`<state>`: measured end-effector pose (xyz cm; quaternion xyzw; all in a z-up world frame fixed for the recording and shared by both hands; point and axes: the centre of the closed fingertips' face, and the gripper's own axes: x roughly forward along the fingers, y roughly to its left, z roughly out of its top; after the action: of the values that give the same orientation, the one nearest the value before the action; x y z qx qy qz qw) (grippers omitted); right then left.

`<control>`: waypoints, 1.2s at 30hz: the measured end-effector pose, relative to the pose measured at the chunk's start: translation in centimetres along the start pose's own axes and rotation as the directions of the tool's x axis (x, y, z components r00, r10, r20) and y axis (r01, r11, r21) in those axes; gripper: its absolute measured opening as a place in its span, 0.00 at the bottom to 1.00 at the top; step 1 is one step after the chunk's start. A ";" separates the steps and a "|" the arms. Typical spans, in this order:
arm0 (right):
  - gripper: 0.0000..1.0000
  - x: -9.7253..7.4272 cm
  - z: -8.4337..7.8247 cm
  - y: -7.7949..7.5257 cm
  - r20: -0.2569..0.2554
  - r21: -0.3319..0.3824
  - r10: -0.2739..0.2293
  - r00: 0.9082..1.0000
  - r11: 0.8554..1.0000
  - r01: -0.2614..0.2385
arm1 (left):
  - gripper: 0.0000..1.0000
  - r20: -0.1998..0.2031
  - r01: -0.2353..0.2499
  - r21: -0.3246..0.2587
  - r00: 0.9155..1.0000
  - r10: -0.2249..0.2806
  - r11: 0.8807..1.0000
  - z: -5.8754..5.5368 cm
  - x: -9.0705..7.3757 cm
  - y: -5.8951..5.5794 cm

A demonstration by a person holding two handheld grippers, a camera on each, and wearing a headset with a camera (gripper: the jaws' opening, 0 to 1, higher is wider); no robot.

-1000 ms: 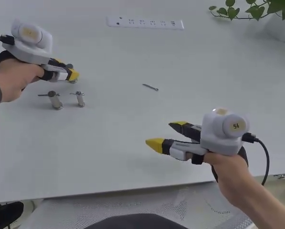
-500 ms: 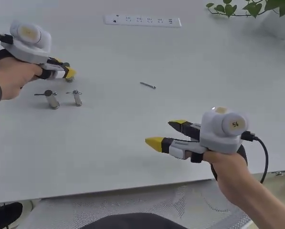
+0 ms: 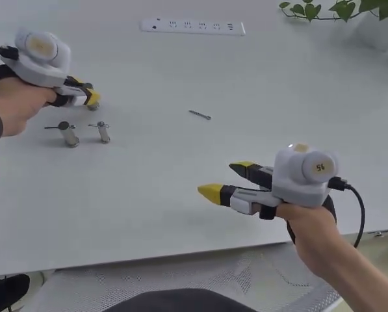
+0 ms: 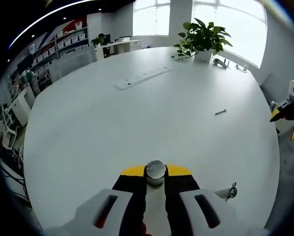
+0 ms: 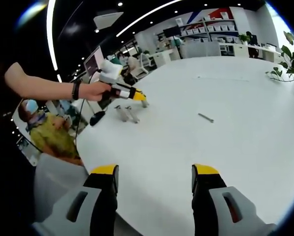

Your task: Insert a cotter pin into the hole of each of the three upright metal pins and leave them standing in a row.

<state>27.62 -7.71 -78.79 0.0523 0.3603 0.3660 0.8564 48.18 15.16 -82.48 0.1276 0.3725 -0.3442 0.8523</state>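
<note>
The left gripper is clamped on the held pin near the table's left edge, and the pin's round head shows between the yellow tips. Just beside it, toward the front edge, stand a second pin and a third pin; each seems to carry a cotter through its top already. The loose cotter lies flat toward the table's middle, well apart from both grippers. The right gripper hovers over the front edge, jaws spread wide and empty.

The step in hand looks like fetching that cotter. It is thin and flat on a smooth top, so it will likely skid. The tips should come down astride it, crosswise, and pinch it low near its looped end so the legs stick out free.

The left gripper should hold its pin upright and steady, with the hole turned toward the incoming legs. I cannot tell whether the jaws cover that hole. Once pinned, it belongs in line with the other two.
</note>
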 end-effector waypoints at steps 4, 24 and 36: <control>0.62 0.0 0.1 0.0 0.002 -0.003 0.002 1.000 1.000 -0.002 | 0.11 0.000 -0.002 -0.014 1.000 0.002 1.000 0.1 -0.1 0.2; 0.63 0.1 1.0 0.2 0.019 -0.020 0.011 1.000 1.000 -0.011 | 0.11 0.058 -0.025 0.001 0.998 0.025 1.000 3.8 -2.6 1.0; 0.63 -0.2 1.3 0.4 0.024 -0.033 0.014 1.000 0.999 -0.013 | 0.11 0.091 -0.021 0.038 0.996 0.017 0.999 5.9 -4.6 0.1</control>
<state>28.16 -7.36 -77.64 0.0452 0.3436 0.3768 0.8590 49.23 14.75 -75.07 0.1321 0.3254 -0.3488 0.8689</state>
